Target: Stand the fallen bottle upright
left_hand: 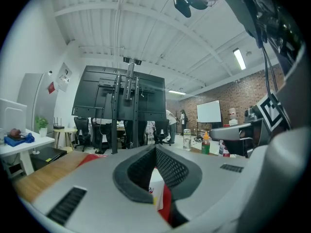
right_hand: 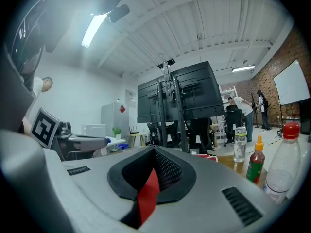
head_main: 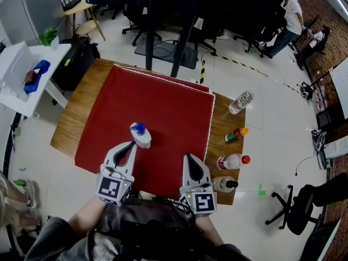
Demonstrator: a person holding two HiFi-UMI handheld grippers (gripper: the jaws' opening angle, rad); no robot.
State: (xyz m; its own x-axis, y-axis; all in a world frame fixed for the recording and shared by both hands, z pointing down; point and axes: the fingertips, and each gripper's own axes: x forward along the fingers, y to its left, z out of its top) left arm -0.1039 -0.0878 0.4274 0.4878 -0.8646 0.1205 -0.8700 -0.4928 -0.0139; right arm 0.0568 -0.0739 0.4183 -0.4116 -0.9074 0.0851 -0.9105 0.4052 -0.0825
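Seen from above, the white bottle point(head_main: 141, 136) stands upright on the red mat point(head_main: 163, 102) just beyond the closed left gripper point(head_main: 130, 145), whose own view catches only a white sliver beneath its shut jaws, while the right gripper point(head_main: 191, 157), closed on nothing, instead views a red-capped bottle point(right_hand: 284, 164).

The left gripper point(head_main: 132, 144) sits over the near left part of the red mat point(head_main: 157, 102) and points across it away from the person, about level. Its jaws are closed tip to tip. The right gripper point(head_main: 188, 157) sits over the mat's near right corner, well apart from the left and pointing the same way, with its jaws also pressed together. Both marker cubes hang just off the mat's near edge. The left forearm point(head_main: 86, 217) and right forearm point(head_main: 209, 230) reach back from there.
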